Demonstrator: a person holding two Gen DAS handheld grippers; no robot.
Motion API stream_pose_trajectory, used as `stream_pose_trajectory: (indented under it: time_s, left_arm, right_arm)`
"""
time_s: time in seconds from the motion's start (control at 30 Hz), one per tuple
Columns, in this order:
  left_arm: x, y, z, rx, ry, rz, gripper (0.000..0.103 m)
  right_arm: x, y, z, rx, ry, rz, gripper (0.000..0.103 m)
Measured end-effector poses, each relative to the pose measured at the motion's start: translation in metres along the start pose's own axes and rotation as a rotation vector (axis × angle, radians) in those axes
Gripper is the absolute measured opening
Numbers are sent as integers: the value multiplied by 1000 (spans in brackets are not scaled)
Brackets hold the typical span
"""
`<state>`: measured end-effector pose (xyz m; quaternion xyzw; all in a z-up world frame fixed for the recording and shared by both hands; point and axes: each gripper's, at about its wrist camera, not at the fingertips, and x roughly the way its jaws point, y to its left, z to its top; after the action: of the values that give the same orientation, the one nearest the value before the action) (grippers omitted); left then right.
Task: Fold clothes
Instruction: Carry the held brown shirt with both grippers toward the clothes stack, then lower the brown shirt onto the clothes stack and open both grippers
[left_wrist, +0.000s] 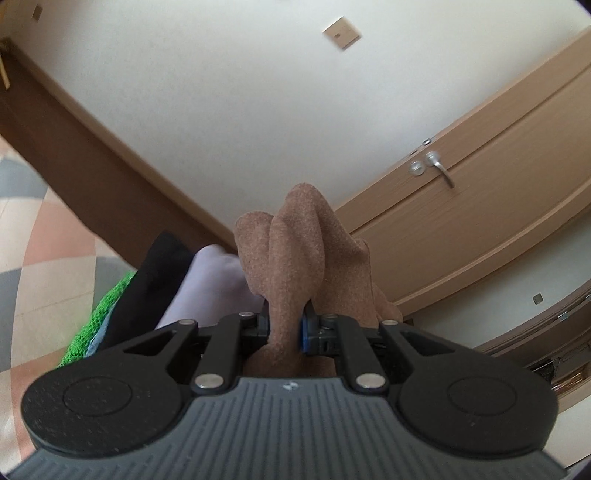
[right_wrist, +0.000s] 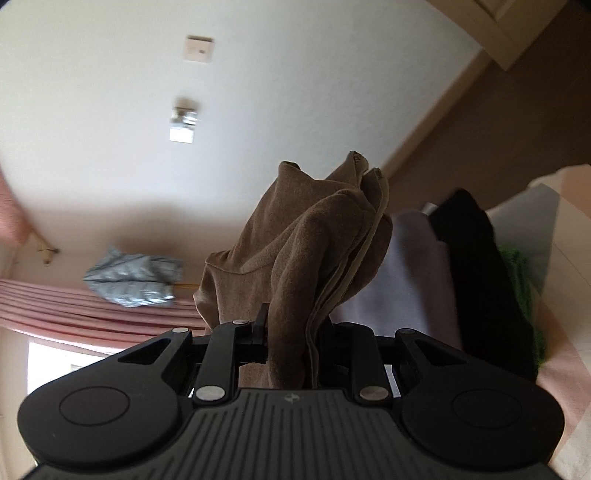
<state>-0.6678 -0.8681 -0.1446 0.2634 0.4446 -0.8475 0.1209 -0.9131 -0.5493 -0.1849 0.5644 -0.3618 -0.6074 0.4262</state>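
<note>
Two wrist views, both tilted, with the room's wall and floor running at a slant.

Left wrist view: the left gripper (left_wrist: 286, 325) fills the lower half of the frame, its jaws drawn close and pinching a bunched fold of a brown garment (left_wrist: 295, 240). The cloth rises from between the jaws to the centre of the frame and also spills down behind them toward the gripper body. Left of it lie a pale cloth (left_wrist: 210, 284), a black cloth (left_wrist: 155, 280) and a green knit (left_wrist: 99, 321). A wooden door (left_wrist: 480, 206) with a metal handle (left_wrist: 441, 171) crosses the right side. A white wall (left_wrist: 240, 103) fills the top.

Right wrist view: the right gripper (right_wrist: 290, 332) sits in the lower half, jaws narrow and clamped on the same brown garment (right_wrist: 299, 243), which stands up from the jaws in thick folds to the frame's centre, hems showing at its top. Right of it are the pale cloth (right_wrist: 402, 277), the black cloth (right_wrist: 476, 266) and a sliver of the green knit (right_wrist: 521, 280). Pink curtains (right_wrist: 96, 306) and a grey crumpled bundle (right_wrist: 133, 275) sit at lower left.
</note>
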Motion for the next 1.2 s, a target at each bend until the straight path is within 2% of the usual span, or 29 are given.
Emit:
stream_pose_trajectory:
  time_s: [0.27,0.3,0.33,0.47,0.5,0.53,0.6,0.7,0.77,0.83,0.9,1.0,1.07,1.1,1.17,1.2]
  left_arm:
    - [32,58,-14,-39,43,-4,10]
    - [33,65,-16,-51,44,-4,10]
    - [36,71,-18,-63,44,0,11]
    - [29,75,-21,-61,17,38,20]
    - [21,70,-19,-43,-5,73,22]
    - [12,66,-17,-18,-31,111,22]
    - [-11,50,-13,49,-106,208,18]
    - [-30,15,-9,190,-183,278,13]
    - [-24,-17,-10,316,-197,274,13]
    - [-6,-47,-17,485,-183,282,14]
    - [16,-65,-26,622,-166,286,14]
    - [45,-57,-26,659,-142,259,14]
    - [64,-39,-23,621,-130,290,13]
    - [74,-27,-22,571,-112,311,10]
    - [87,1,-17,457,-61,320,4]
    - [91,14,-20,423,-39,323,3]
  right_arm:
    - [39,-31,-9,-108,19,-106,26]
    - [44,-35,-10,-122,21,-119,30]
    - [46,-35,-10,-149,17,-137,41]
    - [33,-15,-2,-343,-40,-238,45]
    - [30,-10,0,-392,-54,-263,51]
    - [27,-5,2,-441,-68,-289,54]
    - [19,5,6,-544,-110,-339,54]
    - [9,34,-1,-754,-227,-399,54]
    - [18,51,-17,-912,-247,-397,53]
    - [35,60,-38,-1060,-242,-384,52]
    - [53,59,-55,-1163,-224,-362,50]
    - [78,49,-72,-1284,-197,-384,48]
    - [94,37,-68,-1277,-142,-408,48]
    - [99,31,-62,-1241,-102,-404,48]
    - [105,16,-44,-1082,-27,-349,48]
    - [105,8,-35,-1011,-7,-334,44]
